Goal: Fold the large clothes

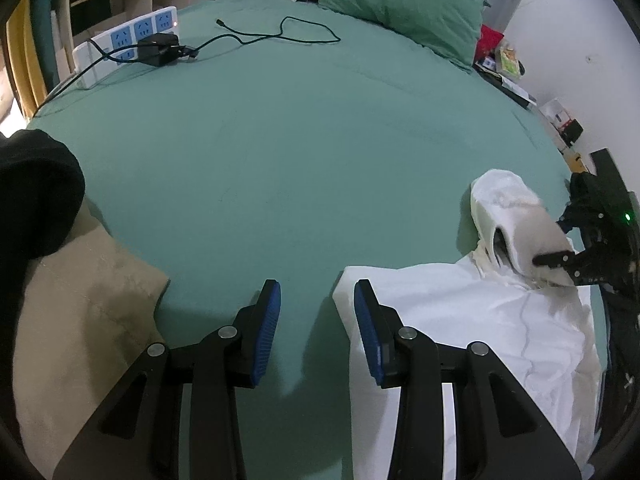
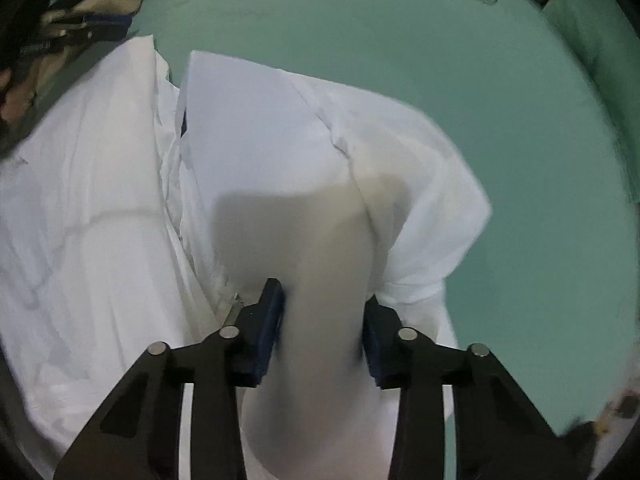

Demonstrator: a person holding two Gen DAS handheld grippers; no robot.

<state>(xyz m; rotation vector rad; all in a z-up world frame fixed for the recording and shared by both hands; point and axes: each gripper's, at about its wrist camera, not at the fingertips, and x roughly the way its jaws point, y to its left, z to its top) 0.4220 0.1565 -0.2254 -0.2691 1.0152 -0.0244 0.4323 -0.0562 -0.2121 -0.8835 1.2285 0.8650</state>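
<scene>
A large white garment (image 1: 460,312) lies crumpled on the green bed sheet (image 1: 300,160) at the lower right of the left wrist view. My left gripper (image 1: 316,292) is open just above the sheet at the garment's left edge. Only sheet shows between its blue pads, and its right finger (image 1: 366,320) overlaps the white cloth. At the far right my right gripper (image 1: 560,264) holds up a fold of the garment. In the right wrist view the white garment (image 2: 260,140) spreads below, and my right gripper (image 2: 324,292) points down, shut on a thick band of it.
A white power strip (image 1: 128,44) and a black charger (image 1: 160,50) with its cable lie at the far left of the bed. A green pillow (image 1: 400,4) sits at the head. Beige cloth (image 1: 80,320) and black cloth (image 1: 36,188) lie at the left. Clutter (image 1: 508,60) lines the right wall.
</scene>
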